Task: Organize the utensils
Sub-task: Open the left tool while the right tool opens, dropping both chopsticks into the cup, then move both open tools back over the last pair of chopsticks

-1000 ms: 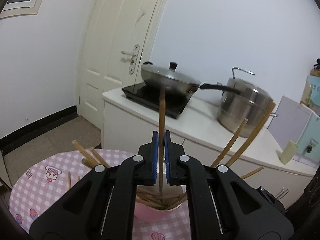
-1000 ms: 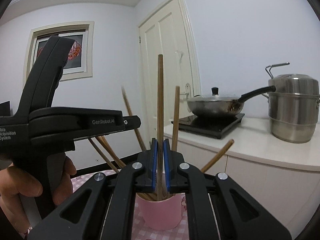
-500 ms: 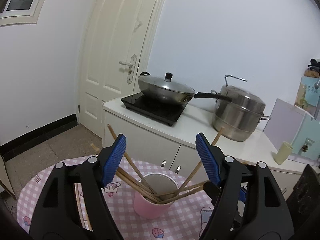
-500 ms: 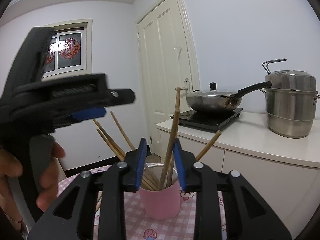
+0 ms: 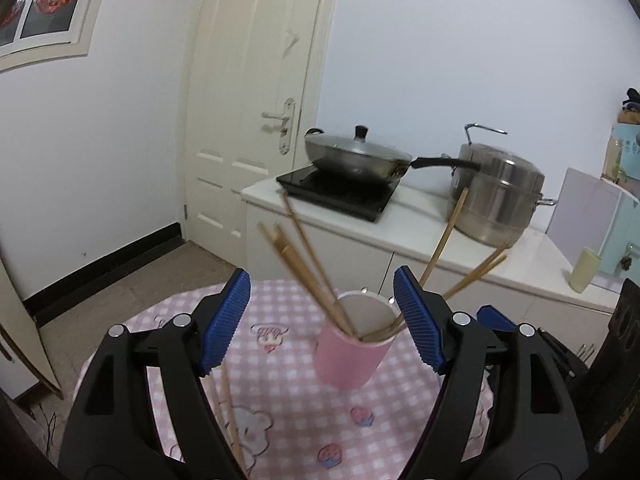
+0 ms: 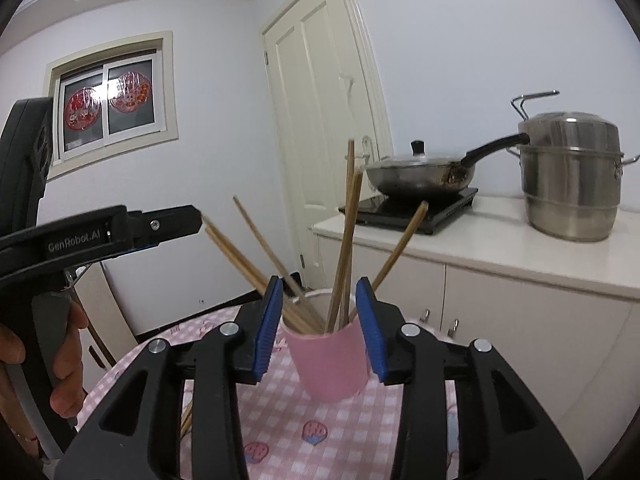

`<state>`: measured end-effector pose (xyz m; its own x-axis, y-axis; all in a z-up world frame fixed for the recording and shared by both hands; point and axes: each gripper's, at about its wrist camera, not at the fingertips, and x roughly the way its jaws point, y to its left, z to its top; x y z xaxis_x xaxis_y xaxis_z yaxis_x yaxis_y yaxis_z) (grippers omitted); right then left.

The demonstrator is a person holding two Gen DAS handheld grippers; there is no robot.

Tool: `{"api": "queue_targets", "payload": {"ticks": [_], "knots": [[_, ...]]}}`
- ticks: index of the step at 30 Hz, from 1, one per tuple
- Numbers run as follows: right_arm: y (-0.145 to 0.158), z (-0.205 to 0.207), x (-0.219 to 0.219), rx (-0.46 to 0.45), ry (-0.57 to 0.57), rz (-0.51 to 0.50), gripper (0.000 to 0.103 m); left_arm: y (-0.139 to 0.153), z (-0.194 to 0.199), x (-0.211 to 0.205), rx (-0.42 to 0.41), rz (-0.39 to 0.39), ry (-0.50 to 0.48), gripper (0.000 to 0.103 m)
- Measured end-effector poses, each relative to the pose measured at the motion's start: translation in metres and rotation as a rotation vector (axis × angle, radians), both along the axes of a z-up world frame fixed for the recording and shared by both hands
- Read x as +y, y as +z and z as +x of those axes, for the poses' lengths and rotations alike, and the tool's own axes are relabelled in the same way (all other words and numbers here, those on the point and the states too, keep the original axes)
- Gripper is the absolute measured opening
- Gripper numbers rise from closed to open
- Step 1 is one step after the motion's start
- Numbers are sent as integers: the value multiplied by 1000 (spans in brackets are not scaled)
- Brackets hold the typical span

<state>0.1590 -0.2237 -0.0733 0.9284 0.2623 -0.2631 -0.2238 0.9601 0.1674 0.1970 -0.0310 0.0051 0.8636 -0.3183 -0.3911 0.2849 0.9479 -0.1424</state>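
Where the white wall runs back to a cream panelled door (image 5: 256, 100), a white counter (image 5: 420, 236) carries a black induction hob (image 5: 340, 194), a lidded steel wok (image 5: 356, 158) with a long black handle, and a tall steel steamer pot (image 5: 496, 200). In front of it stands a round table under a pink checked cloth (image 5: 280, 380) printed with small cartoon figures. On that cloth a pink cup (image 5: 352, 354) stands upright, and a bundle of wooden chopsticks (image 5: 308, 256) fans out of it, some leaning left, some right, two nearly upright in the right wrist view.

The left gripper (image 5: 322, 322) hangs in front of the cup, its blue-padded jaws wide apart and opening, with nothing pressed between them; the cup shows in the gap beyond. The right gripper (image 6: 318, 328) faces the same cup, its jaws partly apart and opening, clear of the cup and the sticks. A hand (image 6: 60, 360) grips the left tool's handle at the edge of the right wrist view.

One or two loose chopsticks (image 5: 228, 412) lie on the cloth under the left gripper's left arm; the arm hides part of them, so the count is uncertain.
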Motion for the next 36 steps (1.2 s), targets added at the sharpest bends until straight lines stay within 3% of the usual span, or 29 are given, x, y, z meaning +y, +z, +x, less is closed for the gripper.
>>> {"api": "queue_targets", "payload": {"ticks": [9,16,20,26,32,36], "knots": [[-18,-8,28,68,59,-40,43,-31,-12,30,76,20,18,74],[-35,-2,51,138,105,-51,47,-71,-10,64,166,20,65,76],[-49,2,70,191,137,-73,47,-104,2,73,258,53,90,76],[-64,11,87,253,170,-104,49,-140,41,98,439,25,165,76],[-73,31,95,325,150,-120,52,-156,68,96,523,13,166,76],[-77,34,98,352,158,-126,52,-164,74,88,542,60,169,76]]}}
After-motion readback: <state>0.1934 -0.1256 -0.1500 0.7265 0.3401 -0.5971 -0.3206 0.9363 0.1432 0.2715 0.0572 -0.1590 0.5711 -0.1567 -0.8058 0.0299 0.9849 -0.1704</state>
